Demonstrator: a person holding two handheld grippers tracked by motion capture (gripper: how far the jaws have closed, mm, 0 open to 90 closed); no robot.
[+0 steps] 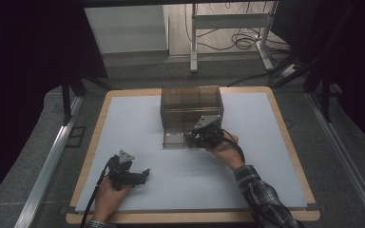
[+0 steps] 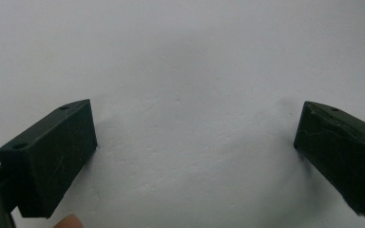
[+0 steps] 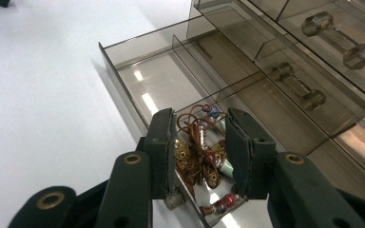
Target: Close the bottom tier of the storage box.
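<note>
Jewellery, a tangle of coppery wire, fine chain and small beads, lies in the pulled-out bottom drawer of the smoky clear plastic organizer on the bench. My right fingers straddle the bundle, parted, seemingly without squeezing, so I judge this the drop-off. Next I should lift clear. My left fingers rest wide open, empty.
</note>
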